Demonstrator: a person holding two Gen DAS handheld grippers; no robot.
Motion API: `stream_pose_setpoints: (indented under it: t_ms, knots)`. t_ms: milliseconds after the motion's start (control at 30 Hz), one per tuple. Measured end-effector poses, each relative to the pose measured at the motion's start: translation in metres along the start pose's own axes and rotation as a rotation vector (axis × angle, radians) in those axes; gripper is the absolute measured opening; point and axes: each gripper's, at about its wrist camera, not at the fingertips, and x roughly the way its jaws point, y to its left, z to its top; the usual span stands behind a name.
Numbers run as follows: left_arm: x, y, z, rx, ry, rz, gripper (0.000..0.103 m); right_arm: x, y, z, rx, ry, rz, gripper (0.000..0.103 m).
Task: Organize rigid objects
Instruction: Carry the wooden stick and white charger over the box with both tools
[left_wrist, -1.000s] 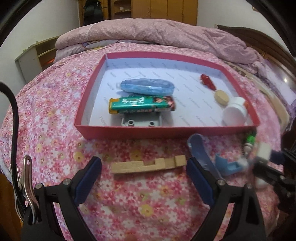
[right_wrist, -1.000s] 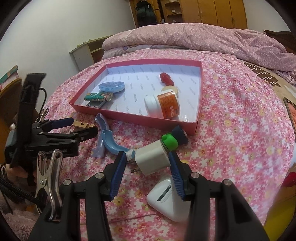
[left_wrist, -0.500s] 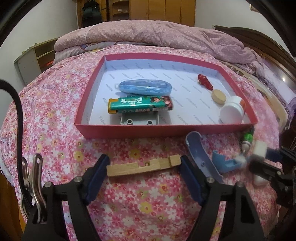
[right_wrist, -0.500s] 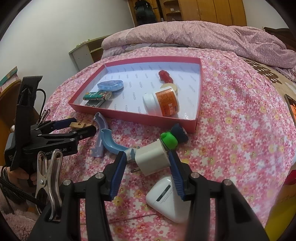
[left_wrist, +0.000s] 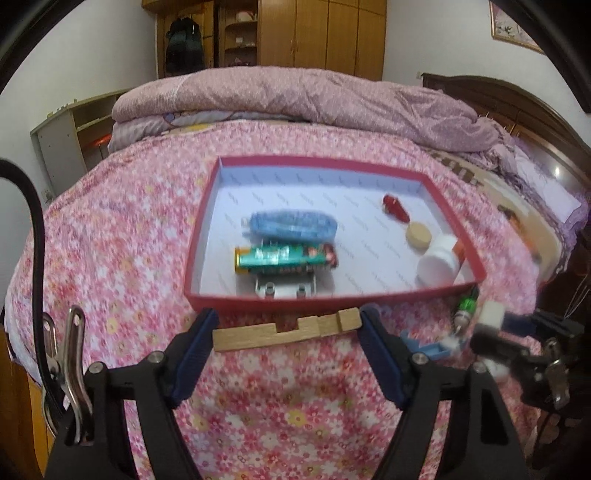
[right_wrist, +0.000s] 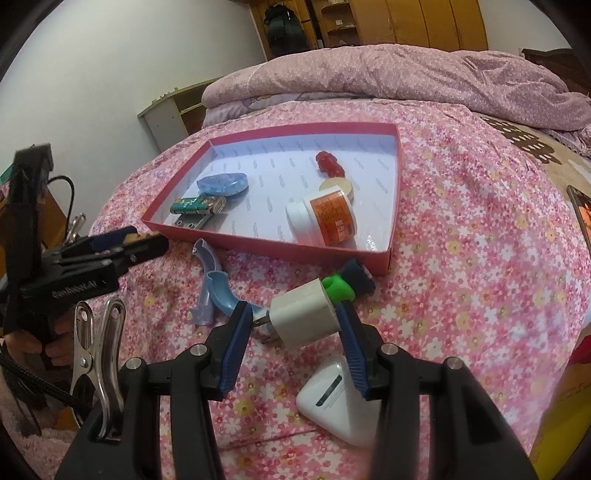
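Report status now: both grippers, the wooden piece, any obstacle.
Left hand-held gripper shut on wooden piece. Right hand-held gripper shut on white charger. Red box wall directly ahead.

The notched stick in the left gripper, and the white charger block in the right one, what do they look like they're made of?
The notched stick looks like bare, unvarnished wood: pale tan, matte, with faint grain and square-cut notches. The white charger block looks like smooth moulded plastic with a slight sheen and rounded corners; its prongs look like metal. The left gripper and right gripper each clamp theirs.
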Motion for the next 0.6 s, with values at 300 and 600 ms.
stream_pose_setpoints:
  t_ms: [300,600]
  knots:
    - [0.003,0.000,0.032,-0.011,-0.037,-0.022,0.081,0.002,0.002,0.028,0.009,-0.038,0.015,0.048]
    - [0.020,0.001,0.059,-0.018,-0.055,-0.012,0.081,0.010,-0.003,0.053,0.013,-0.065,-0.005,0.048]
